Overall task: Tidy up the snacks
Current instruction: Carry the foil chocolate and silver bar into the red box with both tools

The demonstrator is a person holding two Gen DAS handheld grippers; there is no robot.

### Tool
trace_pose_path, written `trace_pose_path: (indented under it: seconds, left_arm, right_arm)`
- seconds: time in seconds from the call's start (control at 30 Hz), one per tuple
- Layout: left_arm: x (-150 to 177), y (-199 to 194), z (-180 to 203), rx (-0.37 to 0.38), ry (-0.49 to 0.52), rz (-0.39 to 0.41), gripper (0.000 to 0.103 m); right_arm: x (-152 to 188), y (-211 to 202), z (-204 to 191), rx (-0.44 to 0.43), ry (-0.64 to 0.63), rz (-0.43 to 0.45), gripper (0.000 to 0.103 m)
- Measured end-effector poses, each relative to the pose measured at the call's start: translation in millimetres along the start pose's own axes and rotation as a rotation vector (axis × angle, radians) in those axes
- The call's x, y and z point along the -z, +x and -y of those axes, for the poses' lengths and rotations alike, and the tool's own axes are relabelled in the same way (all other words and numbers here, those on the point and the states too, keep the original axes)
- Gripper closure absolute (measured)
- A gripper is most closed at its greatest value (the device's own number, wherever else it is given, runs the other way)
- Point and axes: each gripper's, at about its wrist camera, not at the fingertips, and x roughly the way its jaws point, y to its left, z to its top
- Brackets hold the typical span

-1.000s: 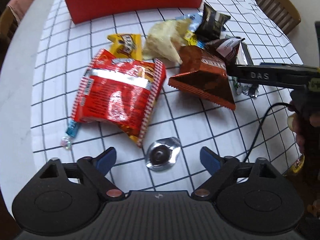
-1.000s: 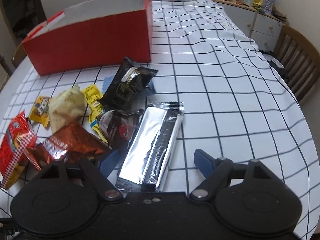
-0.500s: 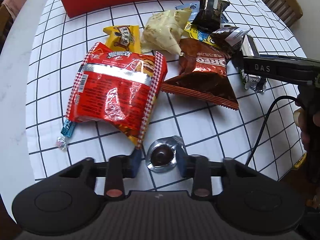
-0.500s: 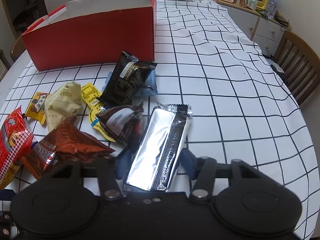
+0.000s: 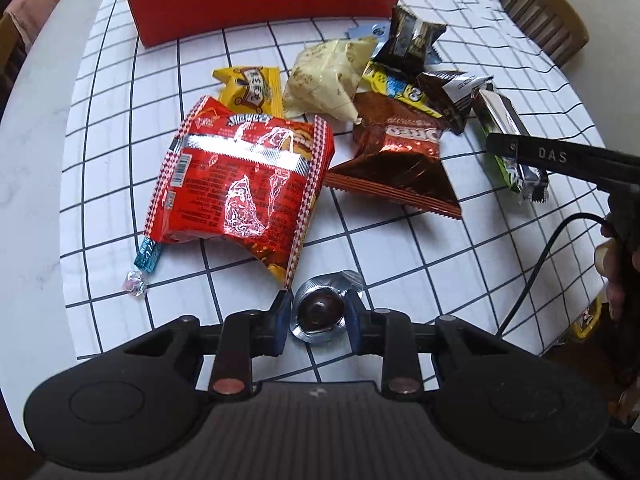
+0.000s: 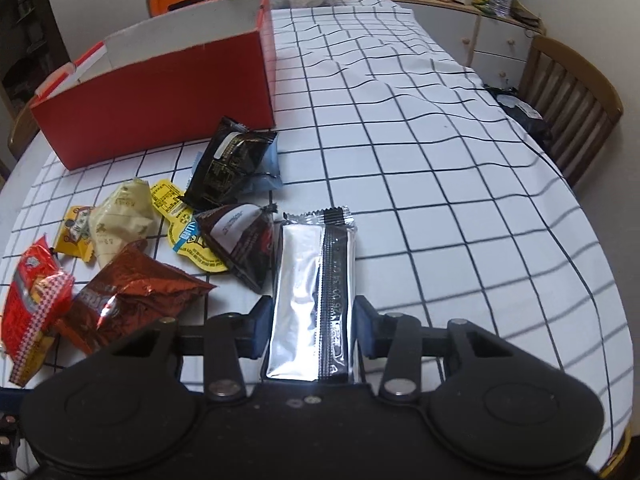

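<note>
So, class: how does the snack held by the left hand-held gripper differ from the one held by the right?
The foil-cupped chocolate is small and round; the silver wrapper bar is long and flat. The chocolate's dark top shows; the bar is sealed. Both are shiny foil, pinched between blue pads.

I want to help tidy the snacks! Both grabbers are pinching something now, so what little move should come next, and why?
Probably lift both straight up. The left gripper has just closed on the foil-cupped chocolate, the right gripper on the silver packet. Both snacks look pinched, and the open red box sits beyond the pile.
</note>
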Motion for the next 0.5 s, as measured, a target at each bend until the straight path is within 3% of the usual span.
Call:
trace_pose_path:
  seconds: [0.27,0.5]
  left_arm:
    - [9,-19,-1,0.033,0.02,0.042,0.075]
    - [11,-45,-7,0.026,0.027,0.128,0.075]
  right_arm:
    - [6,-37,-2,-0.001,0.038,0.05,0.061]
    - [8,-73,-16,-0.019,0.026,0.11,0.061]
